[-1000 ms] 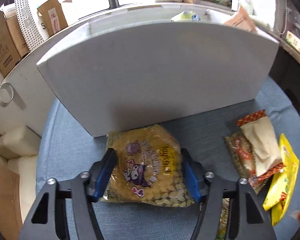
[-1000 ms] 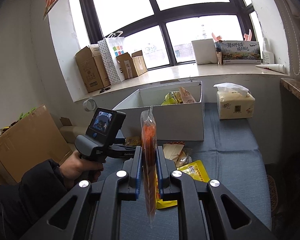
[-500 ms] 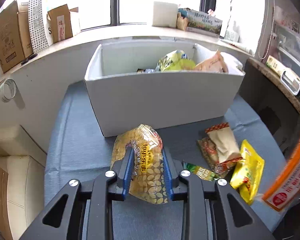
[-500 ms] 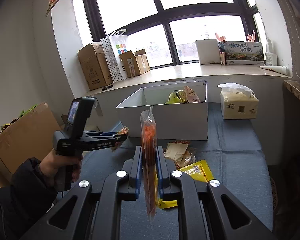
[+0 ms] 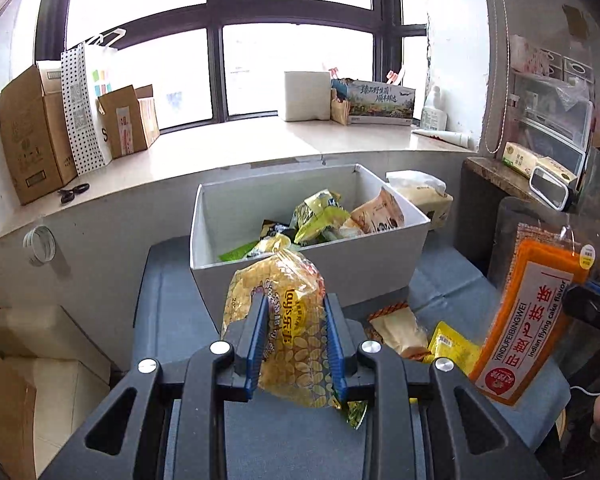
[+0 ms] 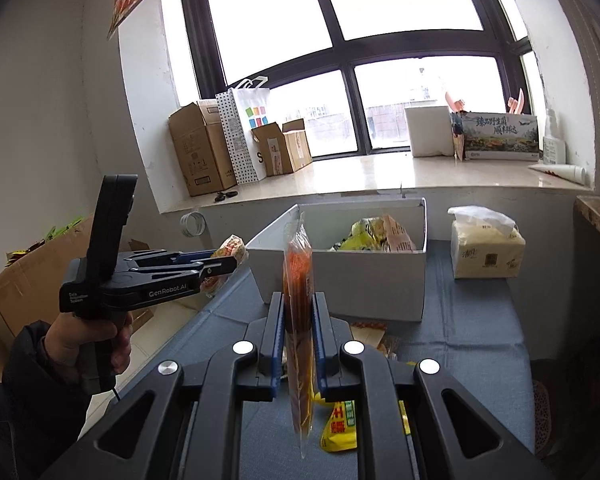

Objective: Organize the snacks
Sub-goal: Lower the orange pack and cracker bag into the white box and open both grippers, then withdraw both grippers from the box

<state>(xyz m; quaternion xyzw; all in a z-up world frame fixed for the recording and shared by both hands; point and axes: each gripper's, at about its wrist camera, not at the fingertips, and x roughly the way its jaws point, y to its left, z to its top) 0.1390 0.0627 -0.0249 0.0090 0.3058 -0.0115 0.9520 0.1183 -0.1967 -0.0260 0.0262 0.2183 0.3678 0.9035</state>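
My left gripper (image 5: pixel 296 312) is shut on a yellow snack bag (image 5: pixel 290 344), held in the air in front of the white box (image 5: pixel 312 280). Seen from the right wrist view, that left gripper (image 6: pixel 230 262) hangs left of the white box (image 6: pixel 360 276) with the yellow bag (image 6: pixel 230 250) in its tips. The right gripper (image 6: pixel 298 312) is shut on a flat orange packet (image 6: pixel 298 320), seen edge-on. That orange packet (image 5: pixel 528 320) shows at the right of the left wrist view. The box holds several snack packs (image 5: pixel 328 220).
On the blue tablecloth (image 5: pixel 300 436) below lie a brown-and-red snack pack (image 5: pixel 400 328) and a yellow pouch (image 5: pixel 454 346). A tissue pack (image 6: pixel 486 248) stands right of the box. Cardboard boxes (image 6: pixel 204 152) and a dotted paper bag (image 6: pixel 246 136) line the windowsill. A person's hand (image 6: pixel 96 340) holds the left gripper.
The left gripper closed on the yellow bag and lifted it off the table, rising until the box's inside shows. The right gripper rose slightly with the orange packet.
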